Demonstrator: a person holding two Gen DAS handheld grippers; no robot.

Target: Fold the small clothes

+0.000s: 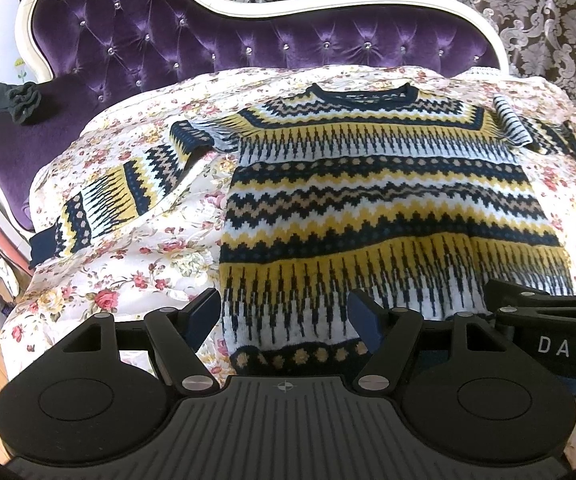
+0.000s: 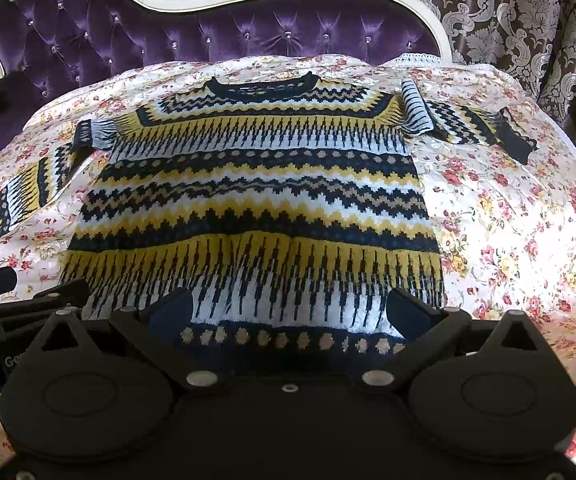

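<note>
Jaws of the left gripper point(image 1: 284, 312) stand spread wide, nothing between the pads, hovering over the near left part of the sweater's hem. Its dark blue fingertips point(image 1: 204, 312) sit apart, one over the floral cover just off the sweater's left edge, the other over the white-and-navy band above the hem. Whether either pad touches the knit cannot be told.

Jaws of the right gripper point(image 2: 288, 312) are likewise spread, empty, framing the middle of the hem; its fingertips point(image 2: 172, 314) lie over the dotted navy border and the white band above it. Part of that gripper also shows at the right edge of the left wrist view, just beside the left one.

The sweater point(image 1: 388, 200) lies flat and face up on the floral quilt point(image 1: 136, 264), neckline away from the grippers, hem nearest them. It is knitted in navy, yellow, white and tan zigzag bands. Its left sleeve point(image 1: 128, 196) stretches out and down toward the quilt's edge; the right sleeve point(image 2: 468, 124) lies bent outward near the shoulder.

Beyond the quilt rises a tufted purple headboard point(image 1: 208, 40) with a cream frame, and patterned curtains point(image 2: 508, 20) hang behind it. A dark ruffled item point(image 1: 24, 102) rests on the purple upholstery at far left.
</note>
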